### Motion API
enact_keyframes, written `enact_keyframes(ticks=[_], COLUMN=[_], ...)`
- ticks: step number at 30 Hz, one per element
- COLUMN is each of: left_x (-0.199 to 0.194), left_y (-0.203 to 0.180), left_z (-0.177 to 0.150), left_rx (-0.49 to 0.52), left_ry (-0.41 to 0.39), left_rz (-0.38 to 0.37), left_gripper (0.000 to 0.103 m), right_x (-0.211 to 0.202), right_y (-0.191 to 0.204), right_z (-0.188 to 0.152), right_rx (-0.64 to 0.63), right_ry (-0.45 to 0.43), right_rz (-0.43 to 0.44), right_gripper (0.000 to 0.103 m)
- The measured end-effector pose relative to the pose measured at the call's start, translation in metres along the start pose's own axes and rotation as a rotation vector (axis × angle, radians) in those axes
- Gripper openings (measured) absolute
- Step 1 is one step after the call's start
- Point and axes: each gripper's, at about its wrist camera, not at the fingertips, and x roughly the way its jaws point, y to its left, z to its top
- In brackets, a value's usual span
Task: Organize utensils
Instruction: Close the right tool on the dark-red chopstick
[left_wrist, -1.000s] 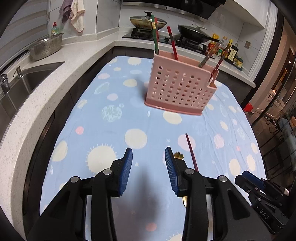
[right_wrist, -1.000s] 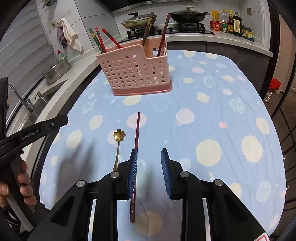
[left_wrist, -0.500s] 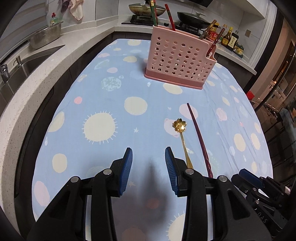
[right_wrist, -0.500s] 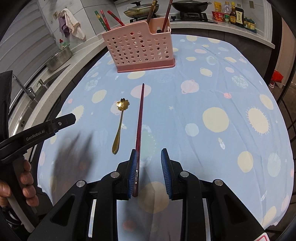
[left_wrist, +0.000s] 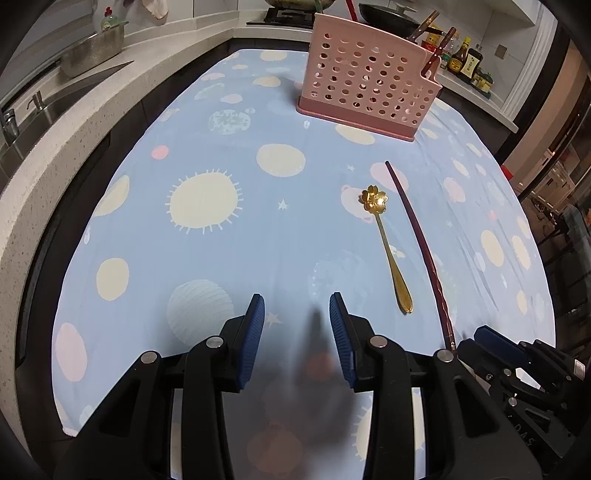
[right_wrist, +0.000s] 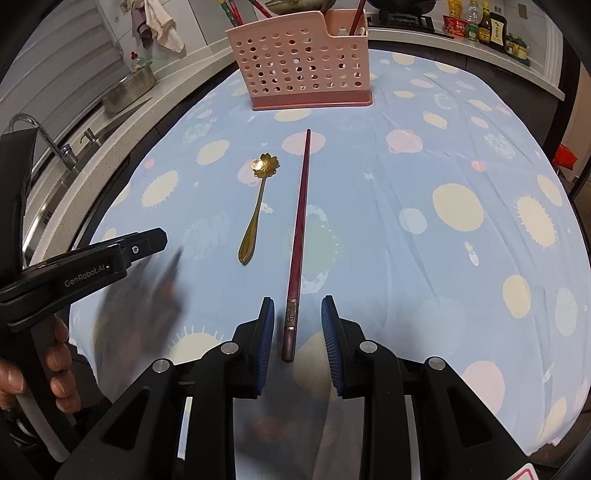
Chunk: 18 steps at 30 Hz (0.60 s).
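Note:
A dark red chopstick (right_wrist: 300, 229) lies lengthwise on the blue dotted cloth, also seen in the left wrist view (left_wrist: 417, 236). A gold flower-headed spoon (right_wrist: 256, 206) lies just left of it (left_wrist: 386, 247). My right gripper (right_wrist: 297, 325) is open, its jaws on either side of the chopstick's near end without gripping it. My left gripper (left_wrist: 297, 325) is open and empty, left of the spoon. A pink perforated utensil holder (right_wrist: 301, 61) stands at the far end, with several chopsticks upright in it (left_wrist: 364, 85).
A sink with a faucet (right_wrist: 48, 144) and a metal colander (left_wrist: 92, 51) are on the counter to the left. Sauce bottles (right_wrist: 487, 27) and a stove with pans stand at the back. The table edge is near both grippers.
Both grippers have pulled back toward the near edge, so the holder looks farther away. The chopstick's near end now lies between the right jaws; the spoon and chopstick have not moved.

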Motion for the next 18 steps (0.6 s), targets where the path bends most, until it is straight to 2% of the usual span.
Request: enact_keyframes(ticks=[7,10,18], left_x=[0.003,0.005,0.006], left_y=[-0.002,-0.001,-0.003], left_z=[-0.002,-0.003,-0.004], left_rx=[0.003,0.003,0.008], left_ry=[0.011,0.015,0.021], left_rz=[-0.003,-0.003,-0.008], left_gripper=[0.036,0.039,0.04], right_x=[0.008,0.01,0.014], right_y=[0.003,0.004,0.005], right_z=[-0.003,-0.004,-0.005], right_rx=[-0.015,-0.019,-0.033], right_ry=[0.026,0.034,0.042], right_rz=[0.001,0.001,-0.015], right_gripper=[0.027,0.025,0.021])
